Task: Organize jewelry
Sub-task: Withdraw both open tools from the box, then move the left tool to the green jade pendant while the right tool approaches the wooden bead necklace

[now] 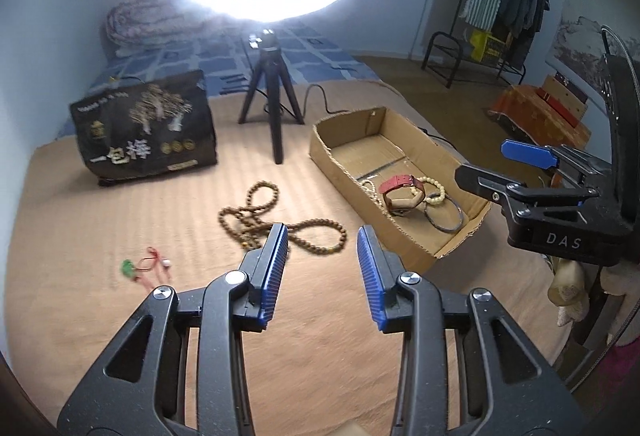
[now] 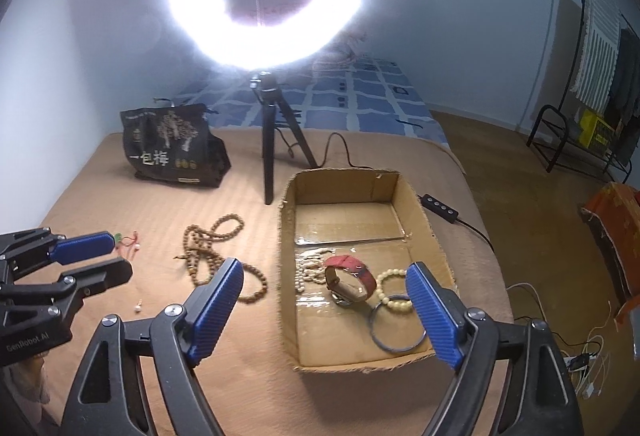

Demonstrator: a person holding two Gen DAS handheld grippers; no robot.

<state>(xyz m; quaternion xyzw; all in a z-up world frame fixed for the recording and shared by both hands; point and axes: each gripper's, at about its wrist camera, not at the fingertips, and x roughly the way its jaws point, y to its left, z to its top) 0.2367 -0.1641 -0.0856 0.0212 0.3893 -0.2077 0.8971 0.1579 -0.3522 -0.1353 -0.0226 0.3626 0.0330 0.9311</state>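
Observation:
A shallow cardboard box [image 1: 436, 152] [image 2: 416, 208] lies on the tan bed. In it are a red-strapped watch [image 1: 400, 188] [image 2: 352, 276], cream bead bracelets [image 1: 434, 190] [image 2: 394, 288], a pearl strand [image 2: 308, 268] and a dark bangle [image 1: 444, 214] [image 2: 398, 332]. A long brown bead necklace [image 1: 256, 216] [image 2: 208, 252] lies left of the box. A green pendant on red cord [image 1: 140, 264] [image 2: 126, 238] lies further left. My left gripper [image 1: 322, 236] [image 2: 102, 256] is open and empty, just short of the necklace. My right gripper [image 2: 324, 272] [image 1: 488, 168] is open and empty above the box.
A ring light on a black tripod [image 1: 272, 104] [image 2: 272, 140] stands behind the jewelry, its cable and controller [image 2: 438, 208] to the right. A black printed bag [image 1: 148, 132] [image 2: 172, 148] sits at back left. A small pearl piece [image 2: 138, 306] lies near the left gripper. The bed edge drops off right.

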